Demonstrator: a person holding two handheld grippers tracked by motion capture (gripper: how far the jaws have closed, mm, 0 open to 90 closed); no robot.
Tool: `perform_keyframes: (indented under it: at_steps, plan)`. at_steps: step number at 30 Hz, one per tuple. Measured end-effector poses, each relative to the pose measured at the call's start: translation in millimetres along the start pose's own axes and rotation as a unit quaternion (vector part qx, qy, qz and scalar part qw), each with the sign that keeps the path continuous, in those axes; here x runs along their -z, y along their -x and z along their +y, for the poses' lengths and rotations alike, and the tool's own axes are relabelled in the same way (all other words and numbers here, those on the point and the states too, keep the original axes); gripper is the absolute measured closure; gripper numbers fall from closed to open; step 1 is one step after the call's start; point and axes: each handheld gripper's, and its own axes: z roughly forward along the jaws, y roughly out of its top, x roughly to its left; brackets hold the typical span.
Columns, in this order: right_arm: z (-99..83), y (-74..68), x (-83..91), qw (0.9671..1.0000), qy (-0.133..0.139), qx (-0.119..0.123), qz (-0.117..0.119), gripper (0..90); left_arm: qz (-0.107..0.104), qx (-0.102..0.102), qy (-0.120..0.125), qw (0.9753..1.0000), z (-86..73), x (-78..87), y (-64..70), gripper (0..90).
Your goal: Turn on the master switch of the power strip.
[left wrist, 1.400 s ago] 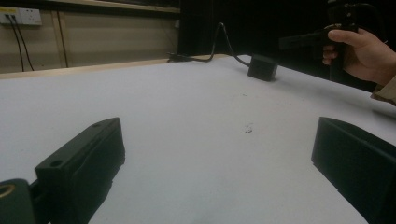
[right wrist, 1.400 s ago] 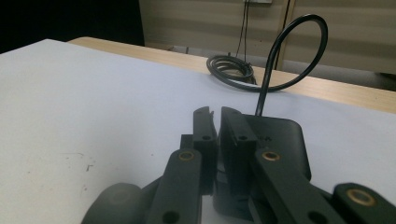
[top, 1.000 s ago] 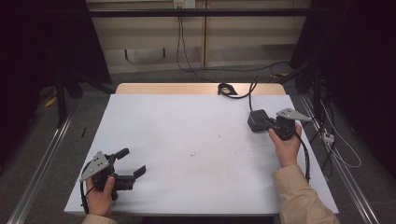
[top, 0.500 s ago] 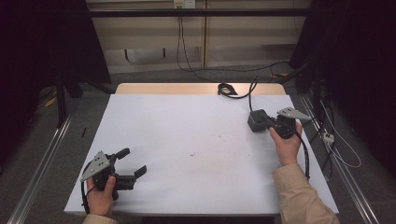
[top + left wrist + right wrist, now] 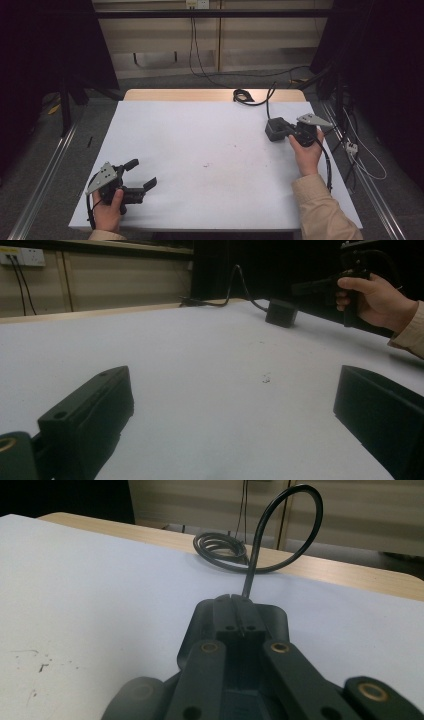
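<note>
Down at the near left corner of the white table (image 5: pixel 210 150), your left gripper (image 5: pixel 142 175) sits wide open, holding nothing. Farther right, your right gripper (image 5: pixel 284 131) has its jaws pressed together over the black adapter (image 5: pixel 274 129); its cable (image 5: pixel 250 96) coils at the far edge.

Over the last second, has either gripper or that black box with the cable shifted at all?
Nothing has visibly moved. The left gripper stays low at the near left of the white table, open. The right gripper stays at the far right, its fingers together over the black box, whose cable loops back to the coil. Whether it grips the box is unclear.
</note>
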Motion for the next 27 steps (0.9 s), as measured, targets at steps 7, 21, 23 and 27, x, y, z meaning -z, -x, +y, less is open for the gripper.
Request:
perform_keyframes:
  at_steps: [7,21,23,27]
  plan:
    - [-1.6,0.2,-2.1,1.0,-0.005,0.002,-0.003,90.0,0.001,0.001,0.0,1.0,0.0,-0.2,-0.1,2.2]
    - [-4.5,2.4,-4.7,1.0,-0.005,0.003,-0.007,90.0,0.0,0.001,0.0,1.0,0.1,0.1,-0.2,2.2]
    - [-4.6,2.5,-4.7,1.0,-0.005,0.003,-0.007,90.0,0.0,0.0,0.001,1.0,0.2,0.1,-0.4,2.2]
    - [-5.1,1.6,-5.3,1.0,-0.002,0.005,-0.006,90.0,0.0,0.001,0.001,1.0,0.1,0.0,0.0,2.2]
